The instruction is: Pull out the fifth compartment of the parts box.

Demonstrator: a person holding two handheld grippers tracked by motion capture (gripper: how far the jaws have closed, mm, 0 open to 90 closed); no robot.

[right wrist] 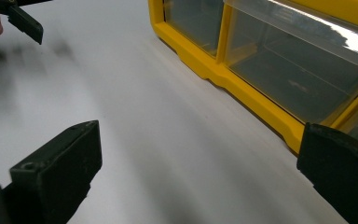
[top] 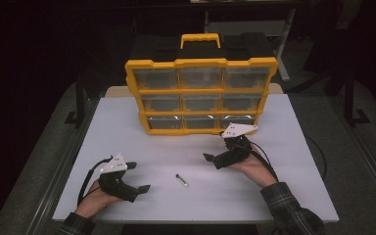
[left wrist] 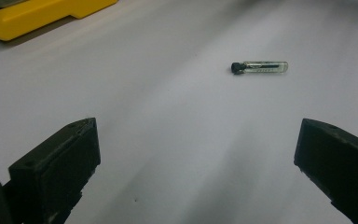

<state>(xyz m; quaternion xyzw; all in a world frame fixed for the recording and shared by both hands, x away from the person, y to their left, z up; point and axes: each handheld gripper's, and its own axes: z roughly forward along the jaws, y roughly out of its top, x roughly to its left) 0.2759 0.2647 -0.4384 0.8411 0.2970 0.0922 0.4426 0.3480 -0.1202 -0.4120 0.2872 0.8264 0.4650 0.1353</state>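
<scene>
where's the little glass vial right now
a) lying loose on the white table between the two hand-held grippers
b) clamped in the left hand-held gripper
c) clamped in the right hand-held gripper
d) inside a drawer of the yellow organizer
a: the vial lies flat on the white table, apart from the open left hand-held gripper and the open right hand-held gripper, in front of the yellow organizer.

A white worktop (top: 127, 127) sits lit in a dim room; grey floor (top: 39, 147) lies along both its sides; dark metal frame legs (top: 80, 93) stand at its far corners; beyond, a pale table leg (top: 283, 54) recedes into near-black shadow.
</scene>
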